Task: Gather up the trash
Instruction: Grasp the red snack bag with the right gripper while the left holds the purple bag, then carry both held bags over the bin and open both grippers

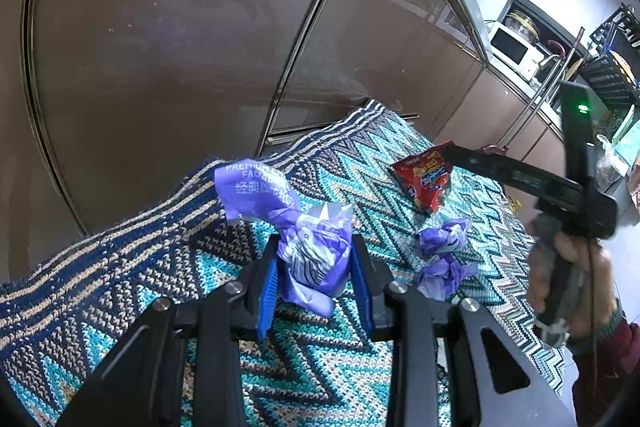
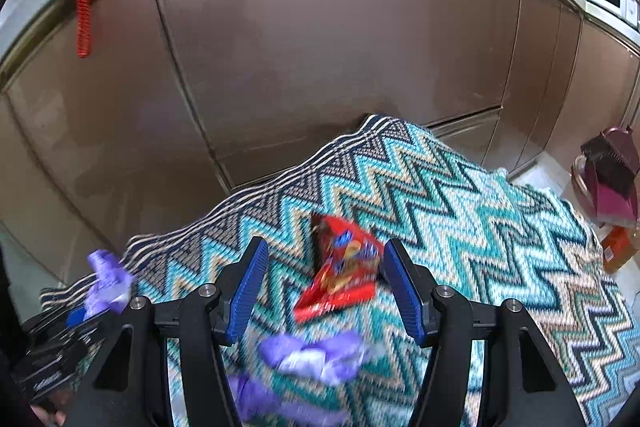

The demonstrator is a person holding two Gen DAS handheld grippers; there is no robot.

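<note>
My left gripper (image 1: 314,283) is shut on a crumpled purple wrapper (image 1: 304,247) and holds it just above the zigzag rug (image 1: 120,287). A red snack packet (image 1: 424,179) lies on the rug to the right, with two crumpled purple wrappers (image 1: 444,255) near it. In the right wrist view my right gripper (image 2: 324,287) is open, its blue pads on either side of the red snack packet (image 2: 344,271) and above it. The two purple wrappers (image 2: 316,355) lie below it. The left gripper's purple wrapper (image 2: 108,283) shows at the left edge.
Brown cabinet doors (image 2: 320,39) stand right behind the rug. A maroon dustpan (image 2: 612,175) and an orange bottle (image 2: 616,247) sit on the floor at the right. A red tassel (image 2: 83,11) hangs on a cabinet. A microwave (image 1: 516,53) is on the counter.
</note>
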